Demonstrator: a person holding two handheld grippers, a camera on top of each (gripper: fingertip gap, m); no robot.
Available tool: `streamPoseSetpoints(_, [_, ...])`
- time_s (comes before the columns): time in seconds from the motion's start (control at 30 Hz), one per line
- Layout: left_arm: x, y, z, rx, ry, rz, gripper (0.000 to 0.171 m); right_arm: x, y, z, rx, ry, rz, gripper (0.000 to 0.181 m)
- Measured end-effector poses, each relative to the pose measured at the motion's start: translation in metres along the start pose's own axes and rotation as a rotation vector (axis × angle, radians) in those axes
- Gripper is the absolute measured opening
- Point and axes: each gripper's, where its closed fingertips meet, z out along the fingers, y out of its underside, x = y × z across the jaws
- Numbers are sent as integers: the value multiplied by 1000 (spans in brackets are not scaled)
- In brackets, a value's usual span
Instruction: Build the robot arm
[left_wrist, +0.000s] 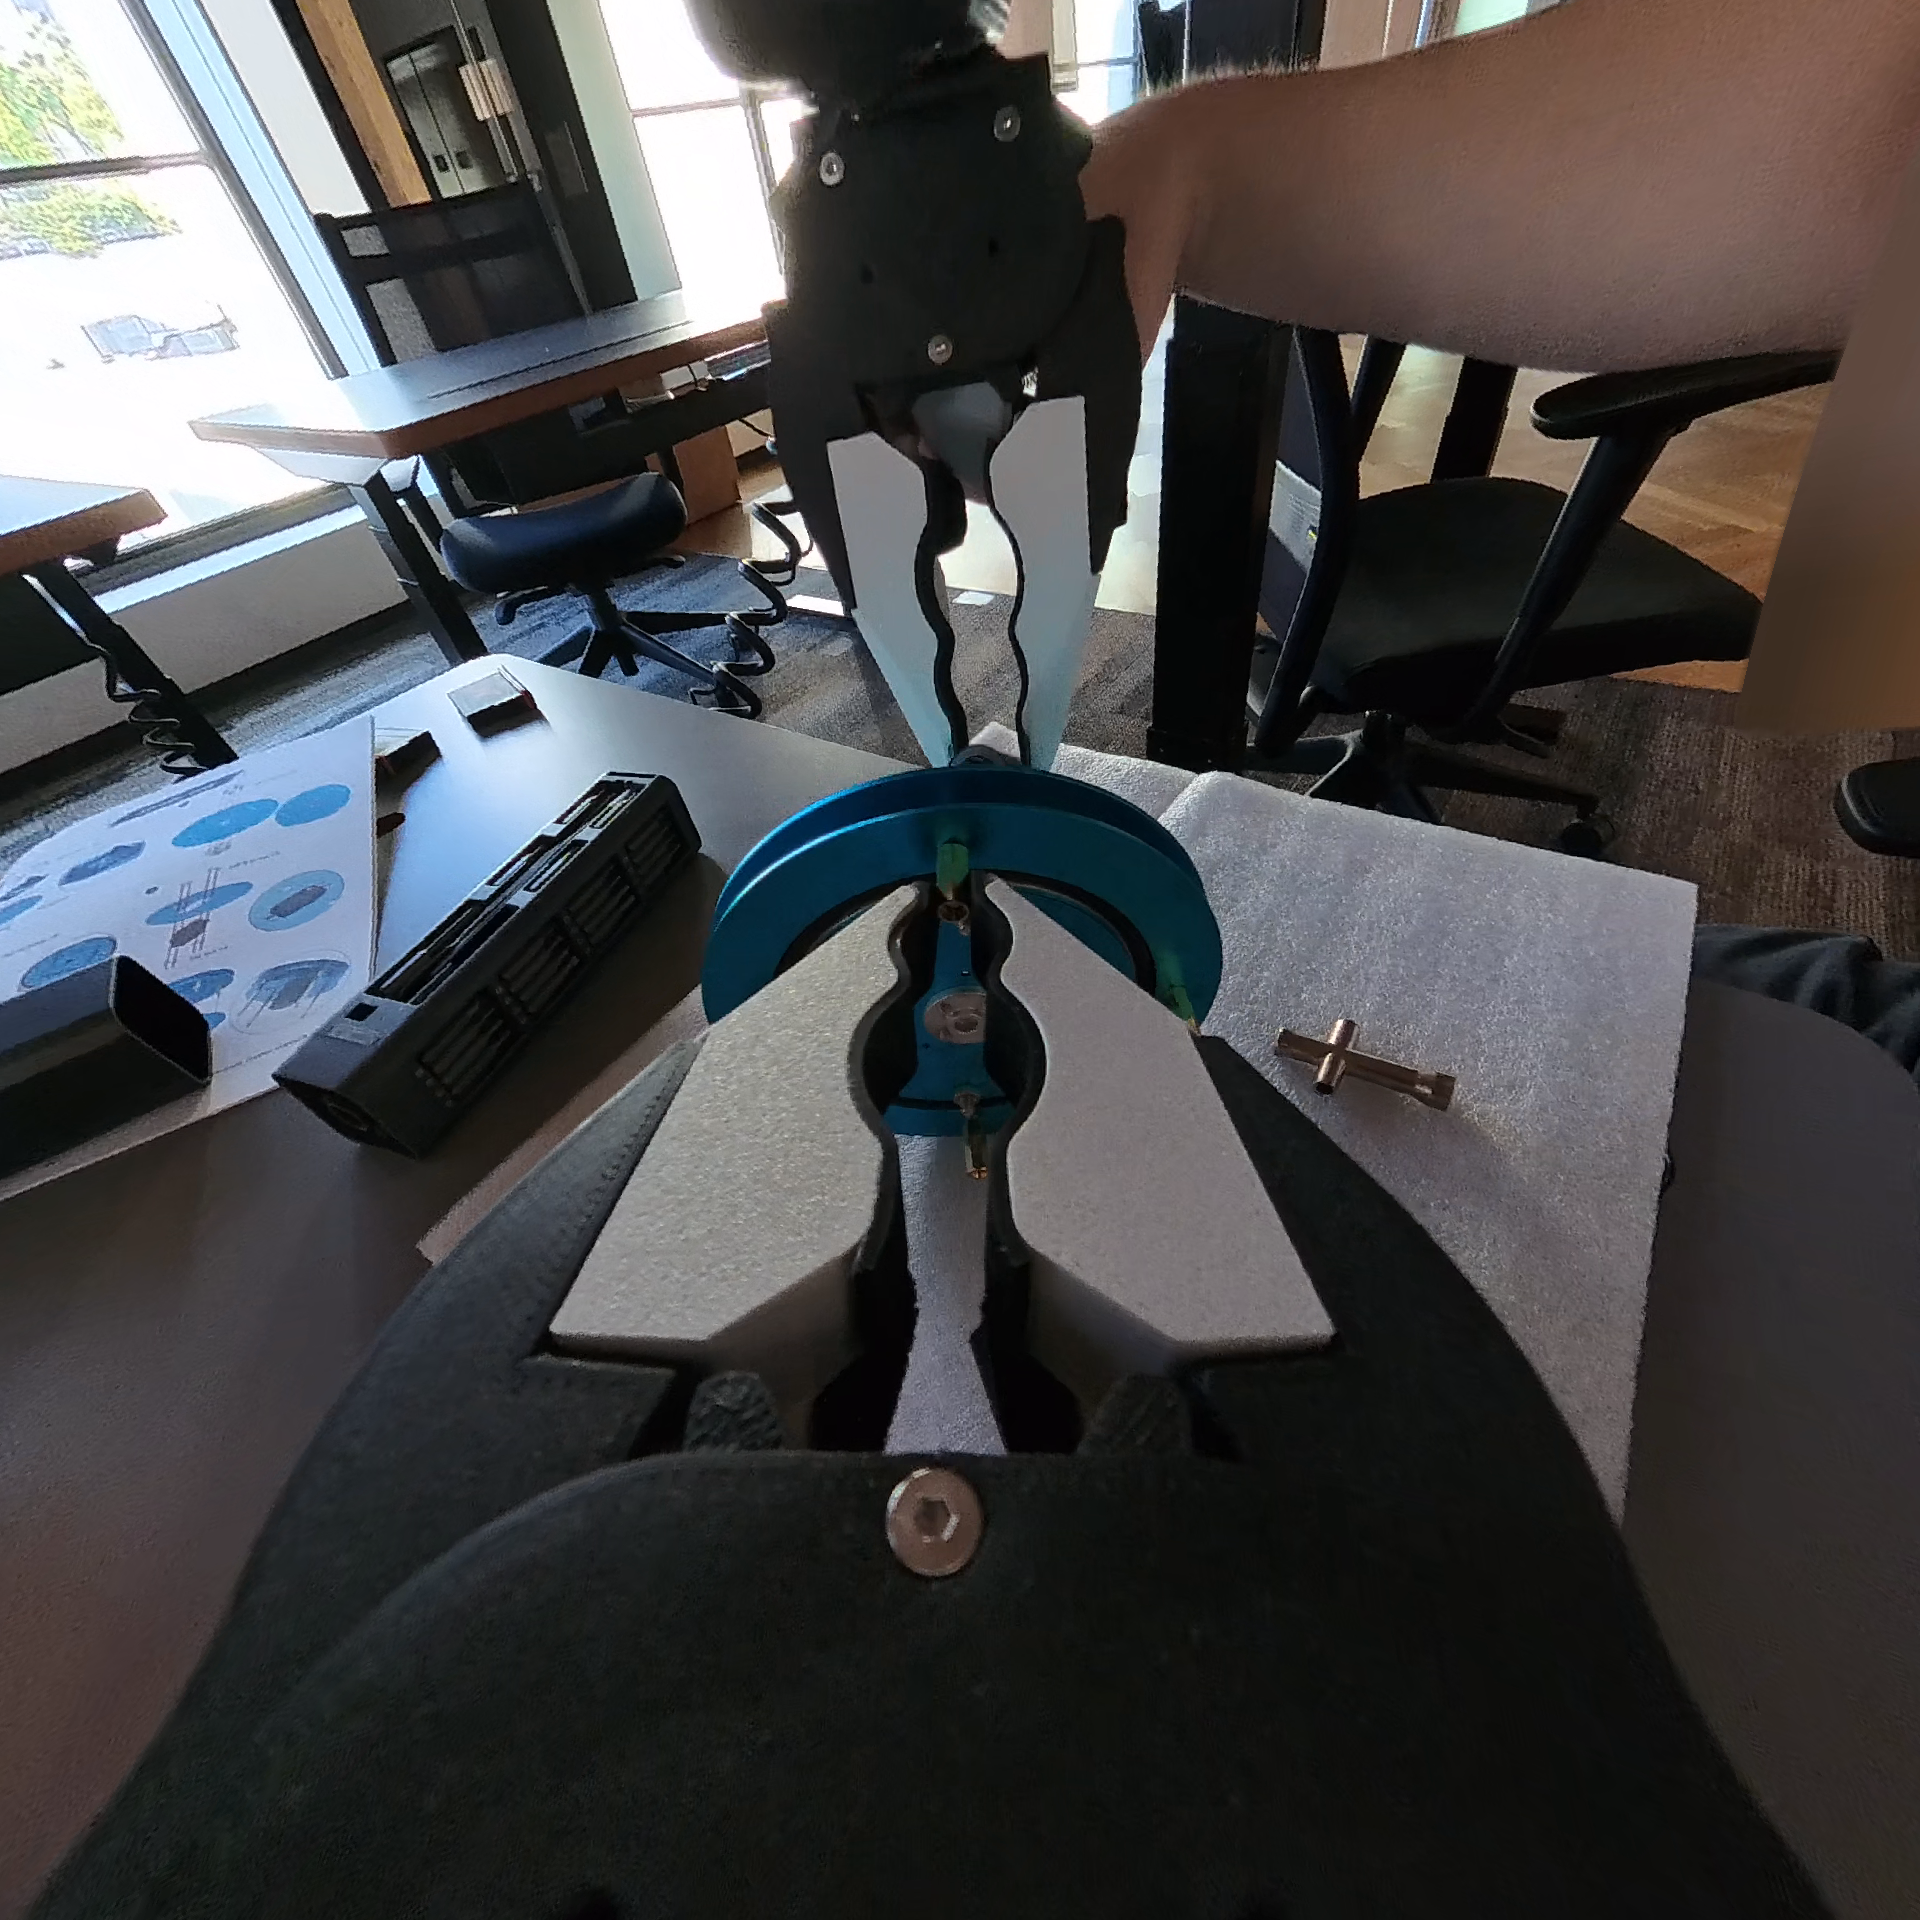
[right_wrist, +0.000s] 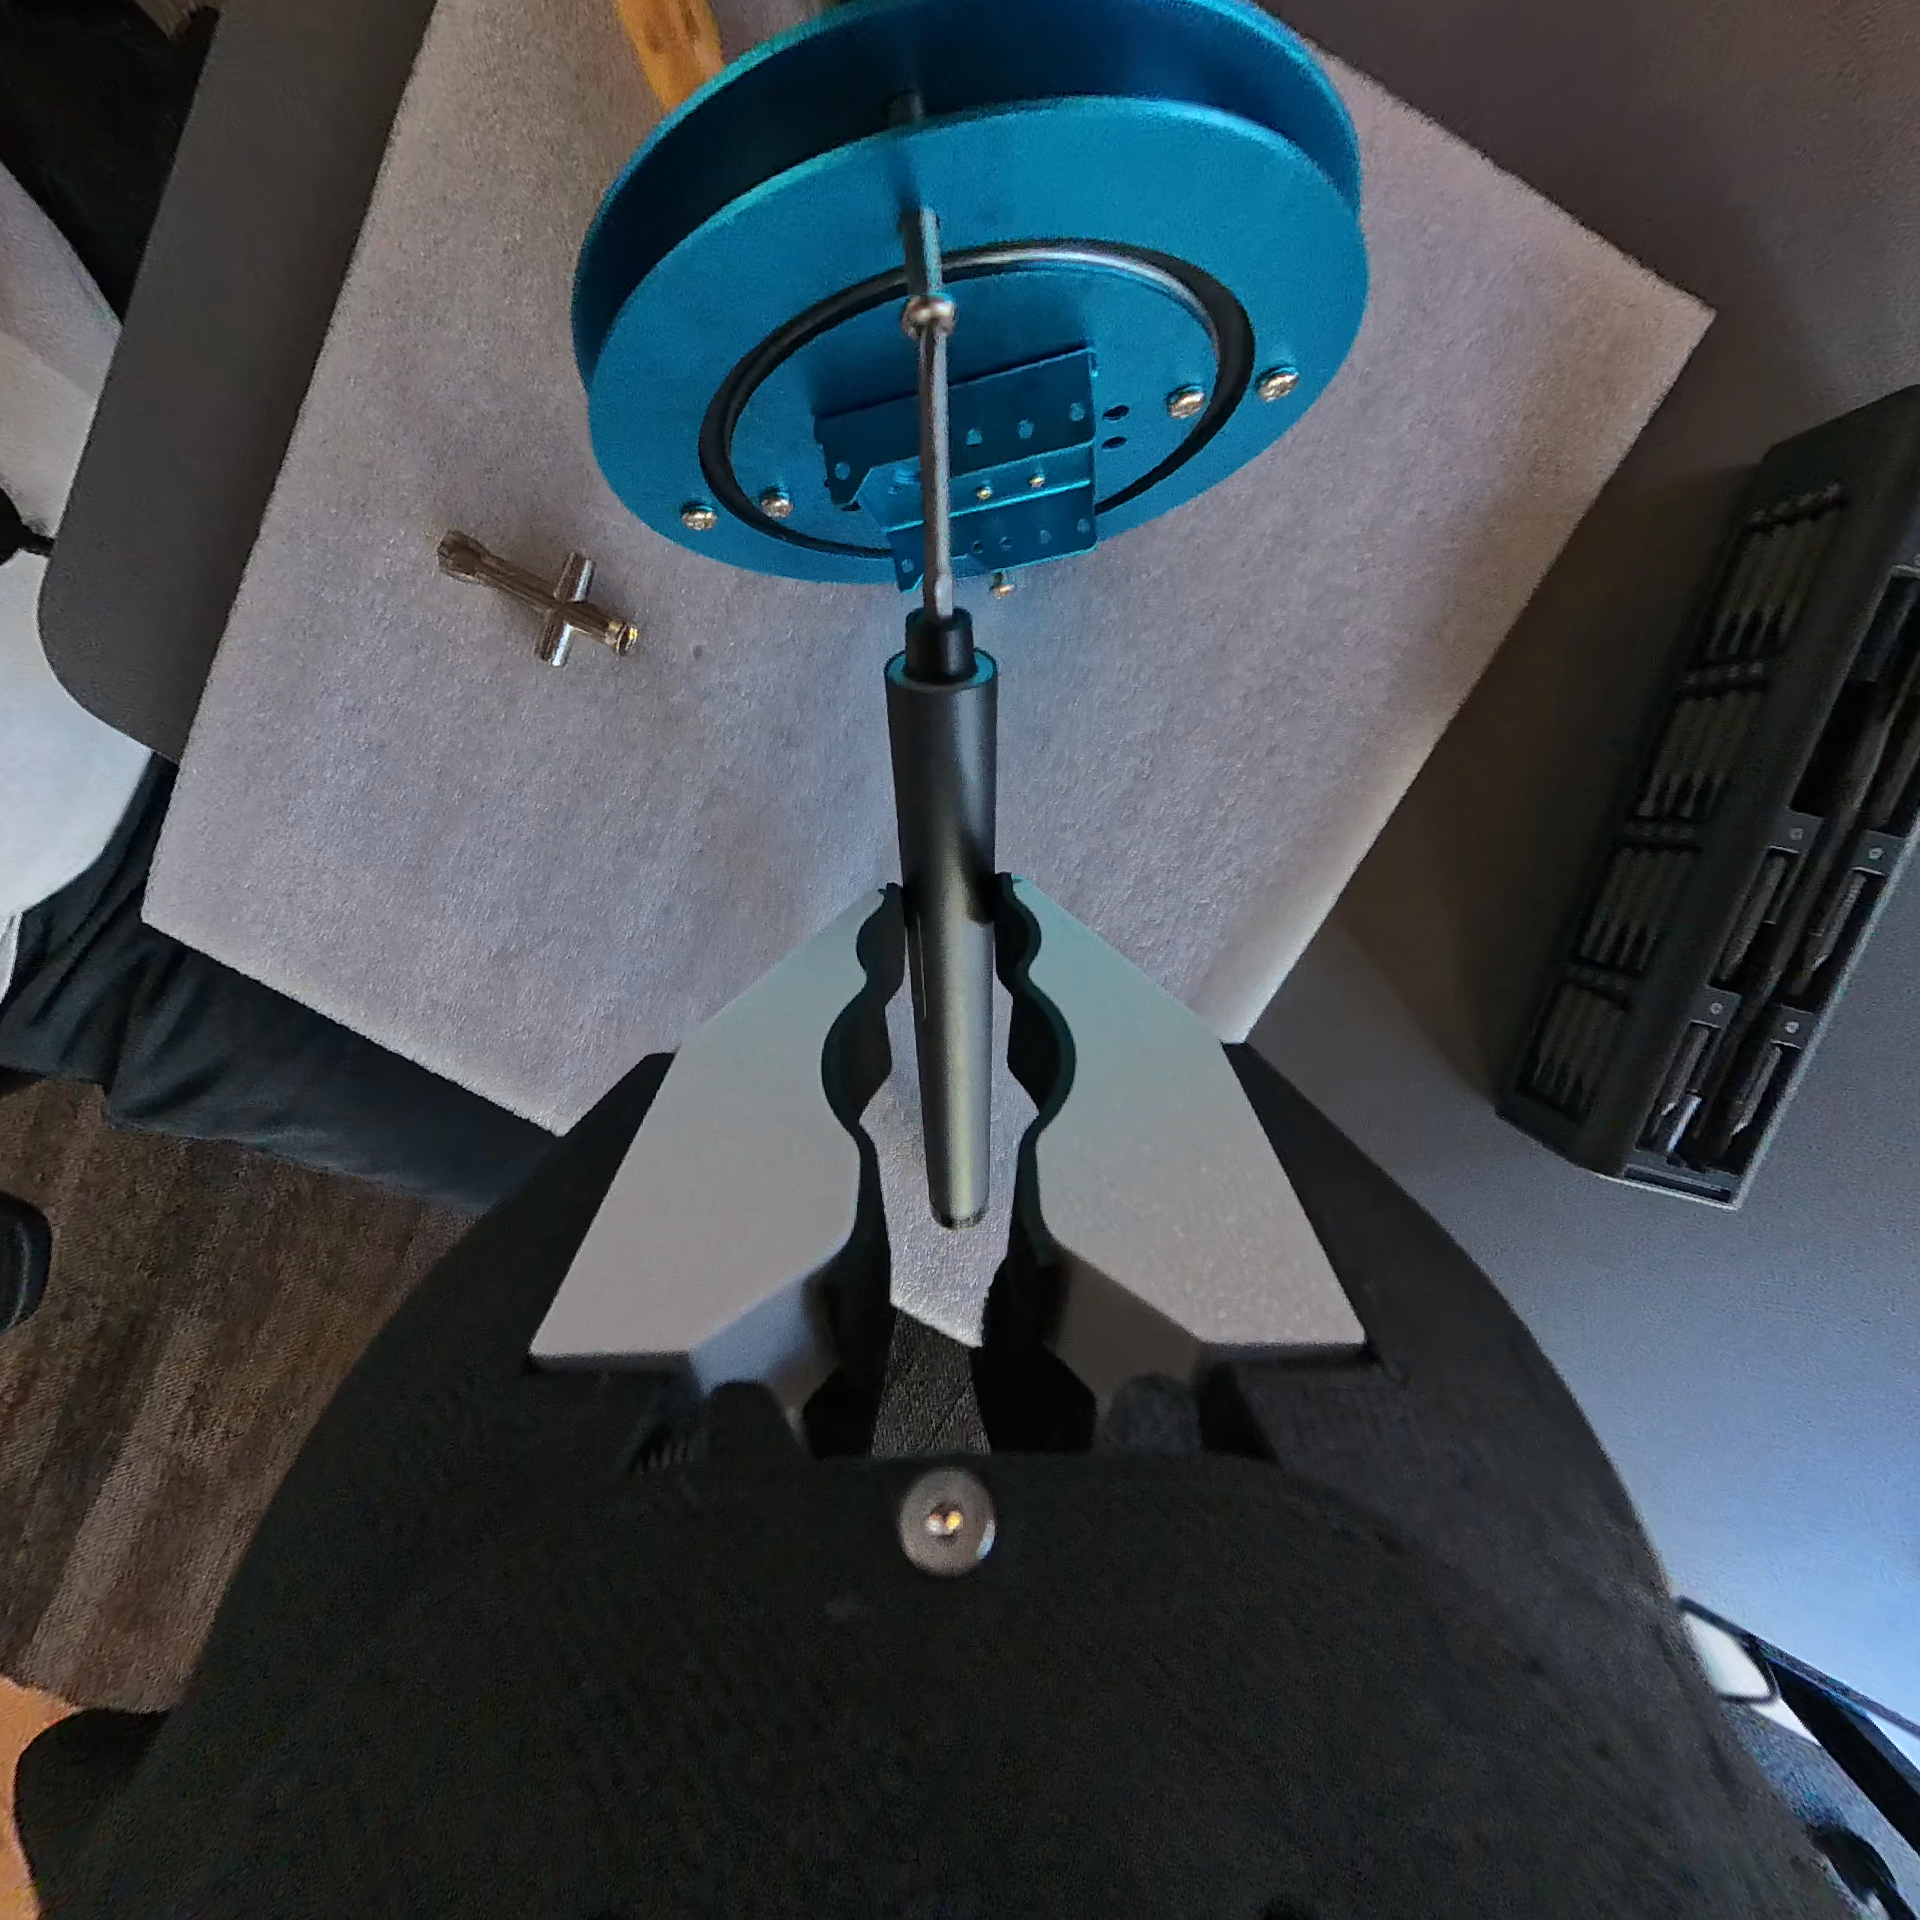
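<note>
The right hand-held gripper (right_wrist: 943, 904) pinches a grey screwdriver (right_wrist: 943, 894) by its handle, the shaft running forward along the fingers so that its bit meets a screw (right_wrist: 928, 309) on the upper face of a blue disc assembly (right_wrist: 1288, 312). This assembly, two blue round plates stacked with a gap between them and a small blue bracket (right_wrist: 1023, 457) at the centre, sits on a white foam sheet (right_wrist: 520, 831) laid on the grey desk (right_wrist: 1662, 1299). The left hand-held gripper (left_wrist: 966, 894) comes at the assembly (left_wrist: 821, 862) from the near side, its white fingers (left_wrist: 769, 1122) drawn close together about the central parts between the plates; whether they actually grip anything there cannot be told. In the left wrist view the right hand-held gripper (left_wrist: 987, 743) hangs over the far edge of the assembly, tips pointing down. A metal cross-shaped wrench (left_wrist: 1363, 1065) lies on the foam (left_wrist: 1455, 935) just right of the assembly. To the left on the desk (left_wrist: 312, 1299) stand a black bit case (left_wrist: 499, 956), a black sleeve (left_wrist: 94, 1039) and a printed sheet (left_wrist: 208, 862).
</note>
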Motion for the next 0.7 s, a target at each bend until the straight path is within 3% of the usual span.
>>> streamPoseSetpoints(0.37, [-2, 0, 1, -1, 1, -6, 4, -1, -4, -5, 103, 29, -25, 22])
streamPoseSetpoints(0.7, [-2, 0, 2, 0, -1, -4, 4, -3, -1, -3, 158, -74, 66, 22])
